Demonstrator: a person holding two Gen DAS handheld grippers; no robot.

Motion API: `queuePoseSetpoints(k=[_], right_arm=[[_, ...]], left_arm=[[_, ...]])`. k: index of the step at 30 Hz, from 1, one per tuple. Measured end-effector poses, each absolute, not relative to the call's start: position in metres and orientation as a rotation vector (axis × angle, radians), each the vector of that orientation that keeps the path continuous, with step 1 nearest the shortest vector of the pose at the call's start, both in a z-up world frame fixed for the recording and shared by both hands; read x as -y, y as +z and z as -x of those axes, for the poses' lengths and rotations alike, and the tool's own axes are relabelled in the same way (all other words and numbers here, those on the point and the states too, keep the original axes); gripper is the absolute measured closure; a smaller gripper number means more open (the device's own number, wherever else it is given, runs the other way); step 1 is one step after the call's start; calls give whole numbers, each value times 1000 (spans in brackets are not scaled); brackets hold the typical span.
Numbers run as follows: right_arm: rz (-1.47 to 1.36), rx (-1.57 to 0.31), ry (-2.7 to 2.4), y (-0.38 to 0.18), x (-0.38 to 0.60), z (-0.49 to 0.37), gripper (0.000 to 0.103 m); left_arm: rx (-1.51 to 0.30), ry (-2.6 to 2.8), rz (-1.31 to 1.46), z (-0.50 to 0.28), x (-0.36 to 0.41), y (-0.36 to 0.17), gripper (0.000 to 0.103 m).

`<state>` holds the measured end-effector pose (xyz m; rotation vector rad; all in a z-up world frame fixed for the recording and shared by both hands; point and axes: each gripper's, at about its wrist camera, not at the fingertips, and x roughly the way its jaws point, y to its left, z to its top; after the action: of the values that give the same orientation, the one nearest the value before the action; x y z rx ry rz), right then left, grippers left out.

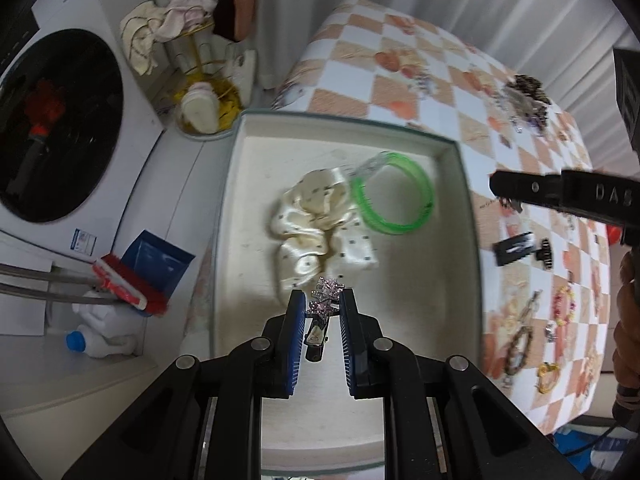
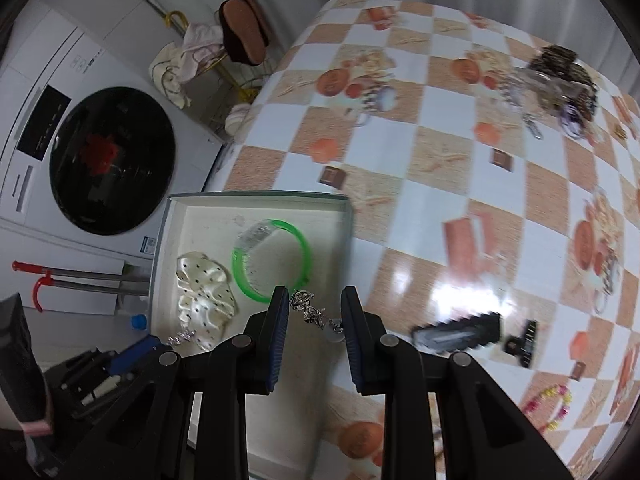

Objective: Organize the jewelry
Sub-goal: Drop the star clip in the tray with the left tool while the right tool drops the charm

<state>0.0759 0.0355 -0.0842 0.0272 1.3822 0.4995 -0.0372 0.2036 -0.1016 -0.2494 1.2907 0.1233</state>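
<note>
A shallow cream tray point(image 1: 236, 216) point(image 2: 172, 232) lies at the table's left edge. It holds a cream dotted scrunchie point(image 1: 316, 224) point(image 2: 204, 296) and a green bangle point(image 1: 396, 196) point(image 2: 276, 260). My left gripper point(image 1: 322, 300) is shut on a sparkly pink hair clip point(image 1: 322, 312) and holds it over the tray's near part. My right gripper point(image 2: 315, 304) is shut on a silver chain point(image 2: 312, 310) and holds it over the tray's right edge. The right gripper also shows in the left wrist view point(image 1: 560, 190), off to the right of the tray.
On the checkered tablecloth point(image 2: 440, 152) lie a black hair clip point(image 2: 460, 334) point(image 1: 514, 246), a small black claw clip point(image 2: 524, 340), a pile of chains and clips point(image 2: 556, 84) at the far right, and bead bracelets point(image 1: 562, 306) near the front. A washing machine point(image 1: 60, 128) stands to the left.
</note>
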Motion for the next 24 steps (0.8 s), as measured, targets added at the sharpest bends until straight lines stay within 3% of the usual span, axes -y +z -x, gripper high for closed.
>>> queuePoseSetpoints(k=[24], right_arm=[[117, -1449, 519, -153, -108, -94, 72]], left_arm=[[-1354, 212, 164, 22, -202, -151, 80]])
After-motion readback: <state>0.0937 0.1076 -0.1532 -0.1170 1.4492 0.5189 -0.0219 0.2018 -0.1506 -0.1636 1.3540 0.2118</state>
